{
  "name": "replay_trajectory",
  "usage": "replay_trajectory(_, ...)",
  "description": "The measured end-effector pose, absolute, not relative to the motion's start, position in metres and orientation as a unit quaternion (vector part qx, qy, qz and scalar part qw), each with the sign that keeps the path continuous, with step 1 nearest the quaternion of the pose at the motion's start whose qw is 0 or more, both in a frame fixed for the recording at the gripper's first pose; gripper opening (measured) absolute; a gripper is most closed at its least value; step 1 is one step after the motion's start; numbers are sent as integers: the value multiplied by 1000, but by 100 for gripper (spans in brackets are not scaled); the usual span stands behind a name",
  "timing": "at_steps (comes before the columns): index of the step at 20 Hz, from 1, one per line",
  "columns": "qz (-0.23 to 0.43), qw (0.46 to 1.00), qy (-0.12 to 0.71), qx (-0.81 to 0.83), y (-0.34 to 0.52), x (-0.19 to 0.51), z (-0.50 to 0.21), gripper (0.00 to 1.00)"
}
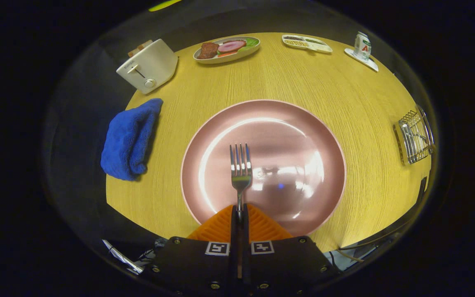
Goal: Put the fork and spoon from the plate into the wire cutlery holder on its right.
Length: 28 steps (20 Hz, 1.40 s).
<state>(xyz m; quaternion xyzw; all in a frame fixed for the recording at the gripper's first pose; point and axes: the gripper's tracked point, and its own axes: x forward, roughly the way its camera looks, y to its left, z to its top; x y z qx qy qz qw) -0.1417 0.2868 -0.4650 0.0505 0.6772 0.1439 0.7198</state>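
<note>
Gripping the fork [241, 169] by its handle, my gripper [239, 214] has both orange fingers pressed together over the pink plate [303, 123] (tines pointing ahead), wire cutlery holder [415, 136] well off right.

Blue cloth [130, 138] beside white toaster [149, 66], food dish [227, 48] beyond
</note>
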Motion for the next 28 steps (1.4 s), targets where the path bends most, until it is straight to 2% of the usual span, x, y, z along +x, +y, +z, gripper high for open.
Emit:
replay_trajectory(12,124,751,645,72,246,-95,-430,5)
replay_trajectory(23,42,793,601,90,122,-24,-393,5)
replay_trajectory(28,0,802,591,83,55,-14,-380,5)
